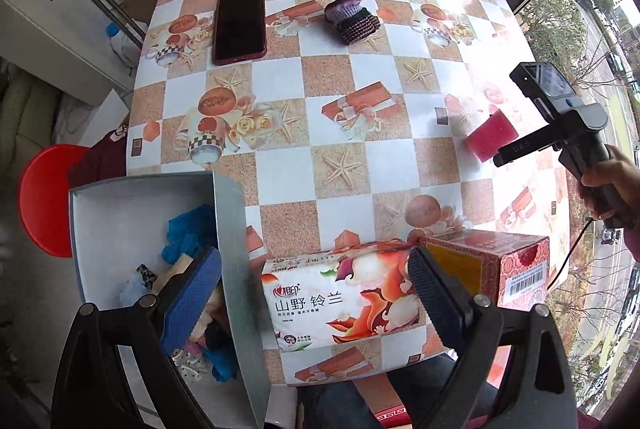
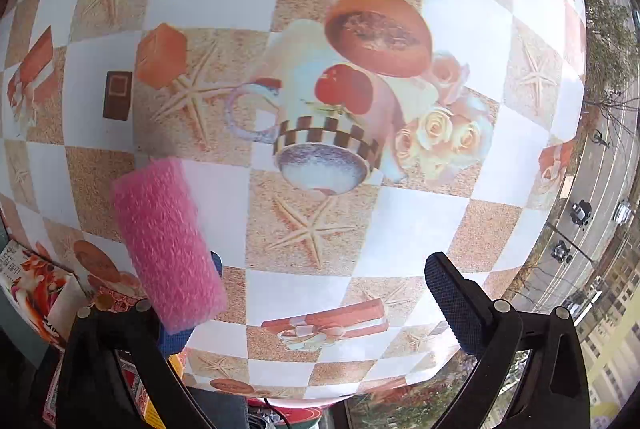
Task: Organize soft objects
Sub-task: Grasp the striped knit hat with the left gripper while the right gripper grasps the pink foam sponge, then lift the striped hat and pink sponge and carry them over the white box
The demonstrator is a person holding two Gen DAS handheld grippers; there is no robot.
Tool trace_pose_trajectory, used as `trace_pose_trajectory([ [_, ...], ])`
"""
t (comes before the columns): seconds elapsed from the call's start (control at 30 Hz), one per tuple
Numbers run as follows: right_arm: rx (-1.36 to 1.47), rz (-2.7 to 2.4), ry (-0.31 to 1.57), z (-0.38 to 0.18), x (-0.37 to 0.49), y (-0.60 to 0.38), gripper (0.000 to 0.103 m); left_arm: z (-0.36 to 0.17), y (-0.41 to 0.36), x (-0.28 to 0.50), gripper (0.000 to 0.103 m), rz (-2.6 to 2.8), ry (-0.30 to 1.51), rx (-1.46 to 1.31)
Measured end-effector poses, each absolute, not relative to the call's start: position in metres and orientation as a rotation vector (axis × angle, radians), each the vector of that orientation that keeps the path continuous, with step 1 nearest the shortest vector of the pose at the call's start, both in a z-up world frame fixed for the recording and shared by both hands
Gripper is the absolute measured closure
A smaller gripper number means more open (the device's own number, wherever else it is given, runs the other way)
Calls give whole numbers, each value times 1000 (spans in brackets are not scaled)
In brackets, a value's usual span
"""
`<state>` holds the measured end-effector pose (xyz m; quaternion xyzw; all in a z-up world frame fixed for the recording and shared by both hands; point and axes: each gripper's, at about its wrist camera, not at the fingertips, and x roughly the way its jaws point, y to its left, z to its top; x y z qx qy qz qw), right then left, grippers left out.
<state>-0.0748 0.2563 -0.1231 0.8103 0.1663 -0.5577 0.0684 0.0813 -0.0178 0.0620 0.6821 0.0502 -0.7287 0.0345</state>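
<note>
Two grippers hang over the checkered bench (image 1: 400,165), both spread wide and gripping nothing. One pink sponge (image 2: 168,241) rests against the right gripper's (image 2: 324,293) left finger; the left gripper (image 1: 312,285) straddles a tissue pack (image 1: 340,297) beside the box (image 1: 120,213).

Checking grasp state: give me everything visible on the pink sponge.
The pink sponge is a rectangular block, foam-like with a coarse pitted surface, evenly pink. In the right wrist view it lies against the right gripper's blue-padded finger, while the other finger stands well apart, so the jaws are open, not clamped. In the left wrist view, the sponge sits tilted at the gripper's tip over the checkered table; table contact is unclear.
</note>
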Motion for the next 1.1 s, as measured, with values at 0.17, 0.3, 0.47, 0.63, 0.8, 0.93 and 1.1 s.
trace_pose_trajectory([
  [0.17,2325,-1851,46,-99,-68,305,1,45,1,12,7,-2275,98,2141],
  [0.3,2236,-1955,-107,-93,-69,313,1,22,17,-43,7,-2272,83,2192],
  [0.47,2054,-1924,183,-94,-76,267,1,-18,23,-104,7,-2219,170,2200],
  [0.63,1912,-1894,504,-104,-70,230,1,-51,10,-149,7,-2130,348,2070],
  [0.8,1856,-1892,571,-116,-69,215,1,-84,-2,-174,7,-2046,397,1991],
  [0.93,1844,-1899,555,-112,-73,209,0,-103,-2,-180,7,-2013,369,1985],
  [1.1,1819,-1918,549,-108,-73,216,0,-115,-1,-179,6,-1993,348,1982],
])
